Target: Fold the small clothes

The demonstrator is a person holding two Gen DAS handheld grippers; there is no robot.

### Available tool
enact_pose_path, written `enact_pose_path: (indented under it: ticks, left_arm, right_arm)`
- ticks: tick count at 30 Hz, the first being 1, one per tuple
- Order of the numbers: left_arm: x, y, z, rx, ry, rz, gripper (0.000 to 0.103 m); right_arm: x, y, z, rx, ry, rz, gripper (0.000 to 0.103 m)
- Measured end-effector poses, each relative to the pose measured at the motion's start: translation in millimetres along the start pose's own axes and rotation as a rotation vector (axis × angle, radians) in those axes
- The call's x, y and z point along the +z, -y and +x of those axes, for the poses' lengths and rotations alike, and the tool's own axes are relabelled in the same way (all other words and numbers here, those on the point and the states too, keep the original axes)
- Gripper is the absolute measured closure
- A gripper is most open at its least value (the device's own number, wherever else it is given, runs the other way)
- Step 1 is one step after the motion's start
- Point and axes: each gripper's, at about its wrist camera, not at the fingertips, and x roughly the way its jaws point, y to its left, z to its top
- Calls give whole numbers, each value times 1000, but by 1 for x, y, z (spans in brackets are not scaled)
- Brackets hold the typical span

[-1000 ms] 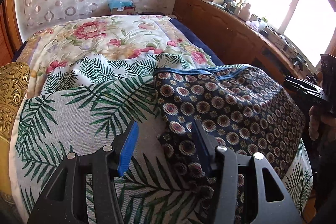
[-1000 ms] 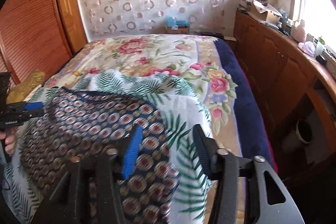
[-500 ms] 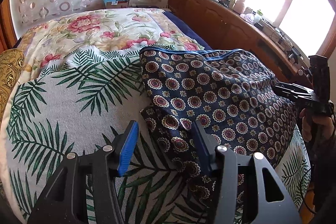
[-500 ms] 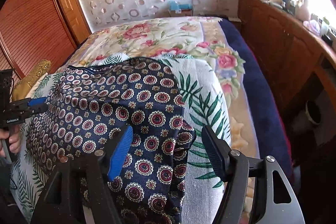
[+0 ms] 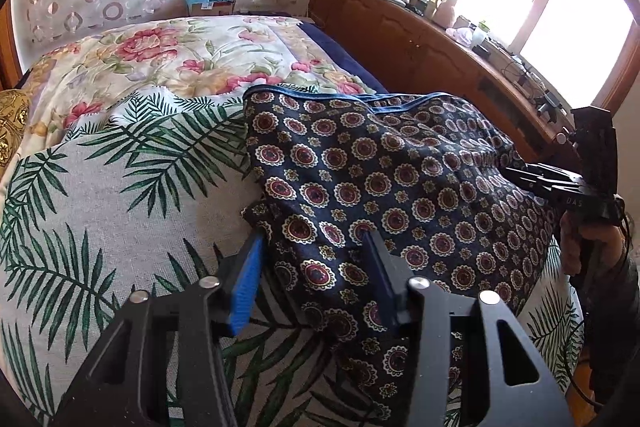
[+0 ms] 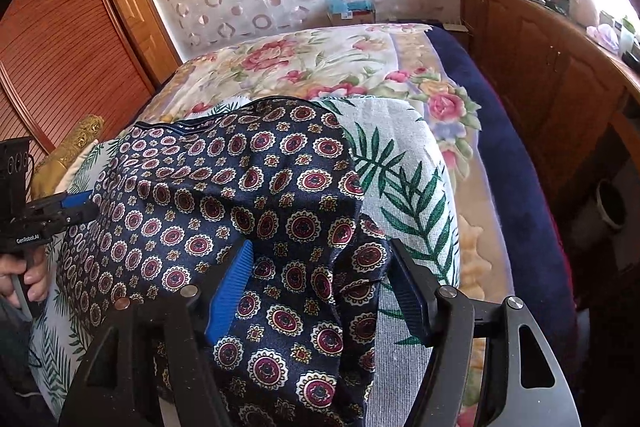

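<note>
While the garment [image 5: 400,179] lies spread on the near end of the bed [image 5: 168,59], on a palm-leaf cover [image 5: 112,195], both grippers hang over its near corners with jaws closing and not yet pinching. The left gripper [image 5: 316,267] straddles the garment's left edge — one pad over the cover, the other over cloth — and the right gripper [image 6: 324,275] has a rumpled corner between its pads, neither pad visibly pressing. The cloth is navy with rows of red-and-cream medallions and a plain blue hem along the far edge; it has a faint sheen and falls in loose, shallow wrinkles, so I judge it thin, light, limp and probably a little slippery. It would likely slide on itself and sag from any single hold, so the near corners or the stitched edge look the surest places to grip, with both grippers lifting evenly. Beneath it the cover looks coarser-woven and matte, which should offer some friction.
</note>
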Motion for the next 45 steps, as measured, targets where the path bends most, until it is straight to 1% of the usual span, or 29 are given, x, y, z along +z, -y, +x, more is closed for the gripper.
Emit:
enact_pose_path:
  ticks: [1, 2, 3, 4, 5, 6, 8, 10, 11, 14, 18, 22, 26, 32, 38, 39, 40, 42, 43, 44, 45]
  left_arm:
    - [0, 0, 0, -4, 1, 2, 59]
    - [0, 1, 1, -14, -1, 0, 67]
    - [1, 0, 2, -15, 0, -2, 72]
    - [1, -1, 1, -22, 3, -5, 75]
    - [1, -1, 2, -36, 1, -12, 83]
    - [2, -2, 2, -54, -1, -24, 90]
    - [2, -2, -1, -93, 3, -27, 96]
    - [3, 1, -11, -102, 35, -18, 97]
    - [3, 3, -15, -105, 47, -10, 97]
    - [4, 10, -33, -107, 96, 7, 98]
    - [3, 18, -61, -105, 158, 40, 98]
    - [3, 20, -95, -64, 235, 60, 98]
    - [0, 11, -119, -20, 281, 50, 98]
    - [-8, -11, -146, 50, 330, 13, 98]
    - [-16, -38, -171, 116, 374, -34, 98]
    - [-18, -43, -176, 131, 386, -41, 98]
    - [-19, -47, -180, 144, 396, -47, 98]
    - [-24, -58, -192, 176, 425, -66, 98]
    - [-26, -63, -196, 190, 437, -74, 98]
    - [-30, -68, -203, 210, 456, -84, 98]
    - [-34, -74, -210, 230, 476, -92, 98]
  right_arm:
    - [0, -1, 0, 14, -1, -4, 46]
    - [-1, -3, 0, 33, -3, -9, 52]
    - [-2, -4, 0, 43, -5, -20, 55]
    - [-2, -6, 1, 56, -9, -32, 63]
    - [-3, -7, 1, 68, -11, -37, 70]
    - [-3, -8, 1, 84, -12, -44, 74]
    - [-3, -11, -1, 87, -7, -59, 85]
    - [-3, -13, -4, 85, 2, -68, 90]
    - [-2, -16, -13, 75, 35, -79, 91]
    - [1, -20, -28, 83, 80, -78, 91]
    - [4, -32, -38, 82, 93, -114, 92]
    - [8, -52, -54, 83, 140, -173, 93]
    - [13, -60, -59, 101, 175, -207, 93]
    - [15, -65, -54, 134, 200, -278, 93]
    - [35, -88, -32, 177, 212, -343, 93]
    - [46, -96, -23, 198, 220, -361, 93]
    - [46, -96, -23, 198, 220, -361, 93]
    - [57, -103, -12, 226, 228, -379, 93]
    - [71, -112, -1, 274, 233, -394, 93]
    - [77, -117, 3, 299, 242, -409, 93]
    - [77, -117, 3, 299, 242, -409, 93]
